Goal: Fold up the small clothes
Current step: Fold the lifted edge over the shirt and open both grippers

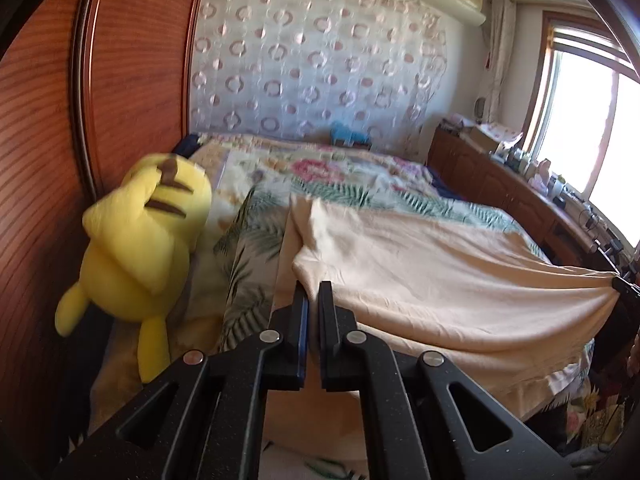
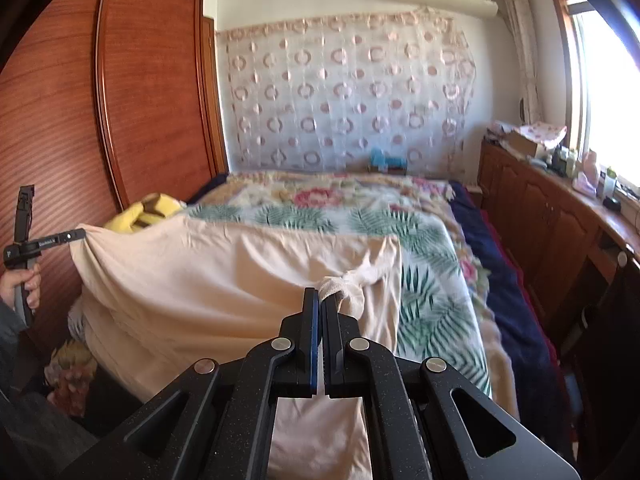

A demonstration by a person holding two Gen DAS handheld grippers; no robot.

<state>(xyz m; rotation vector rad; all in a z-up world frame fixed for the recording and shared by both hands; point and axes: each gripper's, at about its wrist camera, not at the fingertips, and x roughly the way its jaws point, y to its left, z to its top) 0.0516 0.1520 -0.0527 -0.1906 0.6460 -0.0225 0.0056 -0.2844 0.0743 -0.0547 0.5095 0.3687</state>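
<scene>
Cloth [image 2: 224,276]: peach garment stretched taut above bed [image 2: 432,240], long axis running between your hands. Left tongs [image 1: 313,290] pinched on one corner, right tongs [image 2: 320,296] clamped on bunched opposite corner. Neither nearer; bed lies ahead.

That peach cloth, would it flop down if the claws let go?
Probably yes. The peach cloth sags and wrinkles between the left claw and right claw, so it looks soft and floppy. It seems light, since pinched corners hold it up.

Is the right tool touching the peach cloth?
Touching: in the right wrist view, the right tool is shut on a bunched corner of the peach cloth.
</scene>
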